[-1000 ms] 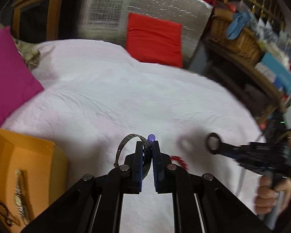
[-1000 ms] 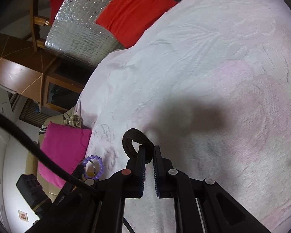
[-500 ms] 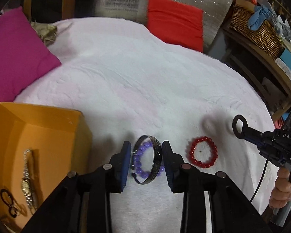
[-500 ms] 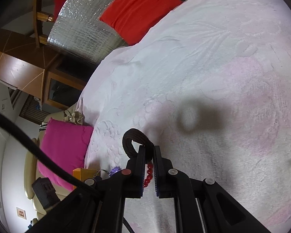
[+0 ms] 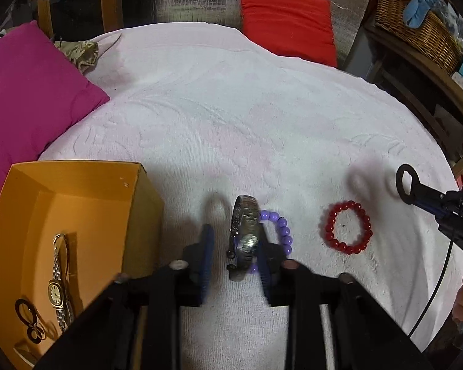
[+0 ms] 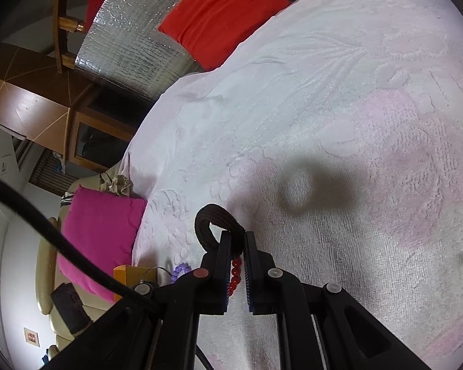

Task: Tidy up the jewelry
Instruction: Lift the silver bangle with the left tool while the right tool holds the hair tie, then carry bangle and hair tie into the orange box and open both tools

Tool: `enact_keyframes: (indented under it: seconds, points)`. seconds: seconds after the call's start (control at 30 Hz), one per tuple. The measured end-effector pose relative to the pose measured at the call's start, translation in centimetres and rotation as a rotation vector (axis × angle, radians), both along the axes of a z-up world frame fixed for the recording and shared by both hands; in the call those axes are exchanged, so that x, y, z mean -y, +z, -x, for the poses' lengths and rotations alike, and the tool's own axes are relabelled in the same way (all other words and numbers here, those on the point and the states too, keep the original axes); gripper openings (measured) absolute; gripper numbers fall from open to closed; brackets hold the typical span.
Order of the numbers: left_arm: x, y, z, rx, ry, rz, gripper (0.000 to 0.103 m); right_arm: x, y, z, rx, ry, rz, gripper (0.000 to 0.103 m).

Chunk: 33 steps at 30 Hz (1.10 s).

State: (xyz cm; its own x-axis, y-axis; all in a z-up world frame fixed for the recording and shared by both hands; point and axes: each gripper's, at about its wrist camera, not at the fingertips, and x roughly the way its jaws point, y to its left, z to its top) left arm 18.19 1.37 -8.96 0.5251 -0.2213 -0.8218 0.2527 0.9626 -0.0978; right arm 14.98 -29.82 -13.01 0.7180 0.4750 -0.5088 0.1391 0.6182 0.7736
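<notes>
Landmark: the silver bangle point(image 5: 245, 234), standing on edge on the white bedspread point(image 5: 231, 117).

Left of it, one orange box point(image 5: 77, 215) holding one wristwatch point(image 5: 57, 289) and one dark looped trinket point(image 5: 27, 314).

Left gripper point(image 5: 234, 249): jaws have just been closing, spread around the bangle, pads not pressing it.

Touching its right side, one purple bead bracelet point(image 5: 281, 228).

Further right, one red bead bracelet point(image 5: 347, 226).

Rightmost, right gripper point(image 6: 238, 246), pinching one black hair tie point(image 6: 214, 225).
</notes>
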Motion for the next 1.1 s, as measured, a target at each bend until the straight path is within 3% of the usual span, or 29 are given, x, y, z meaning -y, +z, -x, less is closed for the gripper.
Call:
enact_keyframes:
  seconds: [0.07, 0.43, 0.77, 1.1]
  points:
    - [-0.1, 0.1, 0.1, 0.008, 0.001, -0.002, 0.010, 0.0, 0.0, 0.0, 0.002, 0.002, 0.005, 0.009]
    - [-1.2, 4.5, 2.4, 0.177, 0.022, 0.055, 0.010, -0.6, 0.5, 0.1, 0.031, 0.027, 0.011, 0.009]
    - [-2.6, 6.8, 4.8, 0.238, 0.034, 0.076, 0.010, -3.6, 1.3, 0.3, 0.081, 0.105, 0.029, 0.009]
    - [-3.7, 8.3, 7.2, 0.341, 0.149, -0.060, 0.010, -8.8, 2.4, 0.9, 0.143, 0.218, 0.047, 0.009]
